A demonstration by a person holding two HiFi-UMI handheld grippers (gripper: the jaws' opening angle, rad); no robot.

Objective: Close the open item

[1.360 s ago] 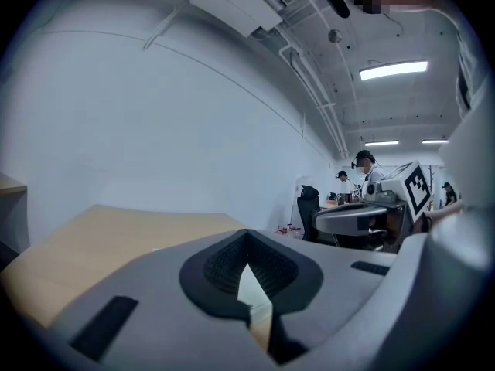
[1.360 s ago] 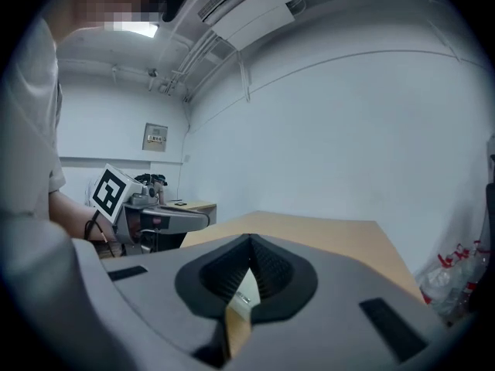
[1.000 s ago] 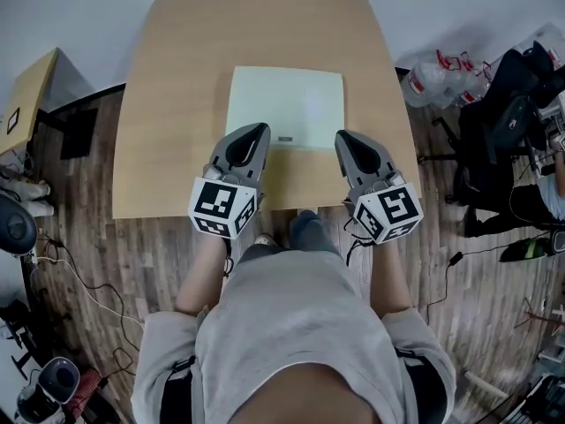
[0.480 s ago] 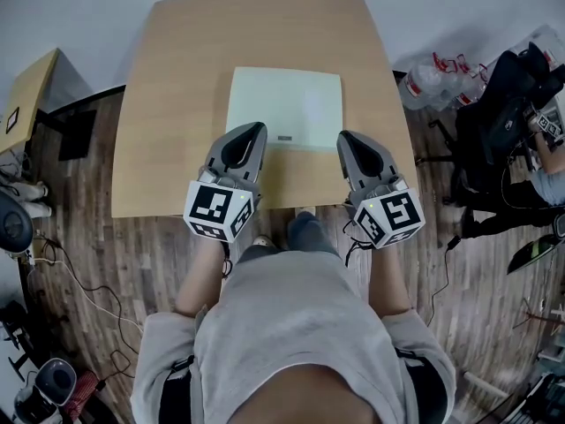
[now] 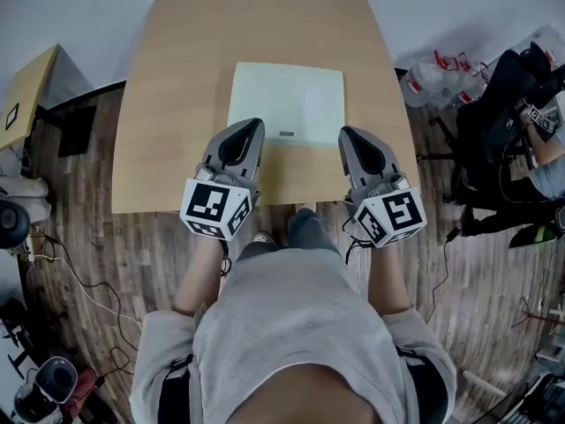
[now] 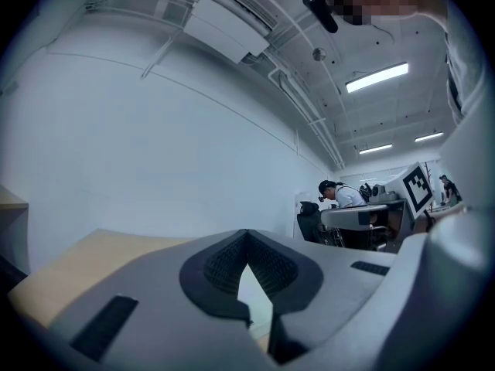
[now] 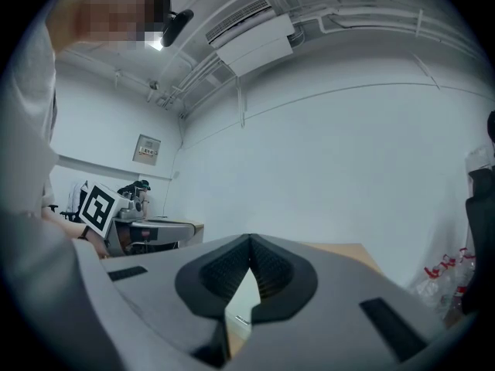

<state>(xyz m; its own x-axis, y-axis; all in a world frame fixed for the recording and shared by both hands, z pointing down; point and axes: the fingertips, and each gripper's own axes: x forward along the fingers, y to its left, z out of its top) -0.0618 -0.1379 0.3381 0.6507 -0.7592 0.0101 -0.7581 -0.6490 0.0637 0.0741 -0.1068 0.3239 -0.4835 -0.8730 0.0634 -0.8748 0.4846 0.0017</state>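
Pale wood fills the head view: a light wooden table (image 5: 177, 104) seen from above, with you standing at its near edge. On it lies the task's item, a flat pale green rectangular case (image 5: 287, 104), possibly a slim laptop, though you cannot tell which from here. It sits near the middle of the table, towards your side, with a small dark tab (image 5: 285, 134) at its near edge.

Your left gripper (image 5: 254, 126) rests with its tip at the case's near left corner, and your right gripper (image 5: 346, 132) at the near right corner. Whether either touches the case cannot be told. In each gripper view the dark ribbed pads meet at the tip with nothing between them, so both tools are closed and empty. A sliver of the pale case shows through the small gap behind each tip.

Almost nothing has changed over the last second. Both grippers keep their places at the corners, with only the left marker cube (image 5: 217, 207) drifting slightly towards you. The case has not shifted. Off to the right, a seated person (image 5: 547, 148) has moved a little.

The case already lies flat, one sheet with no raised lid, so the closing step looks finished or not under way.
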